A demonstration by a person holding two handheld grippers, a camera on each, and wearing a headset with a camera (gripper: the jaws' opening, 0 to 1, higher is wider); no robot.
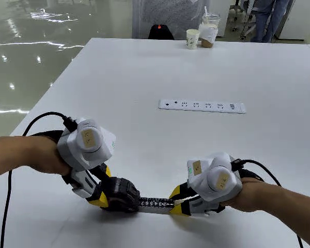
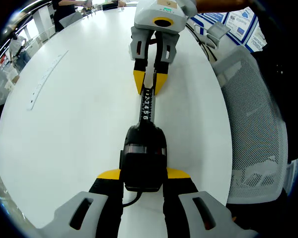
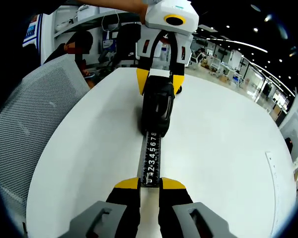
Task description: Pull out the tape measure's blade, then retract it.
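Note:
A black tape measure (image 1: 119,195) lies on the white table (image 1: 196,77) near its front edge. My left gripper (image 1: 106,199) is shut on the tape measure case (image 2: 143,159), with yellow-tipped jaws on both of its sides. A short length of blade (image 1: 156,203) with black numbers runs out to the right. My right gripper (image 1: 178,204) is shut on the blade's end (image 3: 150,178). In the right gripper view the blade (image 3: 152,153) leads straight to the case (image 3: 157,110). The left gripper view shows the blade (image 2: 146,106) ending between the right gripper's jaws (image 2: 149,82).
A white power strip (image 1: 201,106) lies mid-table. Two paper cups (image 1: 193,38) and a plastic cup (image 1: 209,27) stand at the far edge. A grey mesh chair (image 2: 258,124) sits beside the table's near side. Cables (image 1: 36,121) trail from both grippers.

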